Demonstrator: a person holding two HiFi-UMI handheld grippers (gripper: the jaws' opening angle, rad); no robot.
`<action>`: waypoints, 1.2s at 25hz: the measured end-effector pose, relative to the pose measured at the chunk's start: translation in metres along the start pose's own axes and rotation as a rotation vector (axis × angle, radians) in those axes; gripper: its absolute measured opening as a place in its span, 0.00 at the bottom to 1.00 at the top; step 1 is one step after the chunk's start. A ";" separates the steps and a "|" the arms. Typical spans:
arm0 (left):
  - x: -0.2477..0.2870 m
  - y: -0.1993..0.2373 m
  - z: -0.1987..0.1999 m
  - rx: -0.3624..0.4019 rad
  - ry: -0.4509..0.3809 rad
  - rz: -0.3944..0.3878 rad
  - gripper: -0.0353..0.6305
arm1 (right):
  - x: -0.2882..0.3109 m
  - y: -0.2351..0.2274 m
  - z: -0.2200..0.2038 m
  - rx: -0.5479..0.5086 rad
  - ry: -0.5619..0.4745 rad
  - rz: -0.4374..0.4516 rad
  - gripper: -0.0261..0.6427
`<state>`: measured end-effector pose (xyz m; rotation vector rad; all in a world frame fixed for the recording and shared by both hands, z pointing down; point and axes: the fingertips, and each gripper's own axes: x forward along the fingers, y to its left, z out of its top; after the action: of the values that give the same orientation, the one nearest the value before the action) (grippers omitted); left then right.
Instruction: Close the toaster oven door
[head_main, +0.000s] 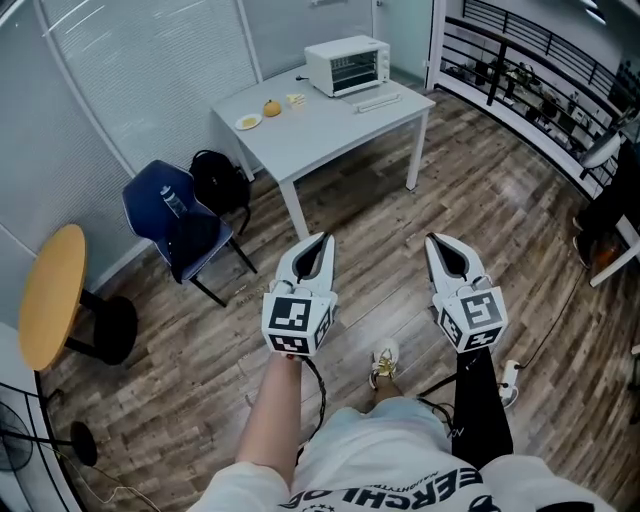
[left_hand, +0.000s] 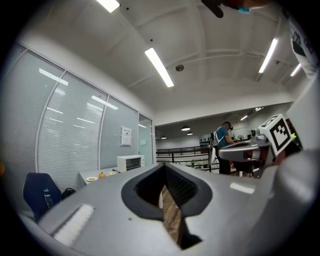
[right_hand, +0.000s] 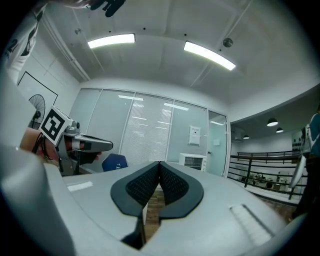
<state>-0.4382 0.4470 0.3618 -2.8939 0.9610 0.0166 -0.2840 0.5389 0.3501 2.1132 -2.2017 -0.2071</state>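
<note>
The white toaster oven stands at the far end of a white table, well ahead of me; from this distance I cannot tell how its door stands. It also shows small in the left gripper view, toaster oven, and in the right gripper view, toaster oven. My left gripper and right gripper are held side by side over the wood floor, far short of the table. Both are shut, tips meeting, with nothing held: left gripper, right gripper.
A plate, an orange fruit and a flat white item lie on the table. A blue chair and black bag stand left of it, a round yellow table further left. A black railing runs at right.
</note>
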 end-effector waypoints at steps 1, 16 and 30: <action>0.010 0.003 0.000 -0.001 -0.001 0.000 0.14 | 0.009 -0.006 -0.001 -0.002 -0.002 0.002 0.04; 0.195 0.047 -0.003 0.029 -0.014 -0.003 0.14 | 0.152 -0.132 -0.023 -0.003 -0.003 0.005 0.04; 0.341 0.093 -0.011 0.056 0.011 0.014 0.14 | 0.279 -0.221 -0.037 0.014 -0.028 0.042 0.04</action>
<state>-0.2206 0.1680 0.3513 -2.8390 0.9678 -0.0244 -0.0727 0.2501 0.3426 2.0818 -2.2674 -0.2198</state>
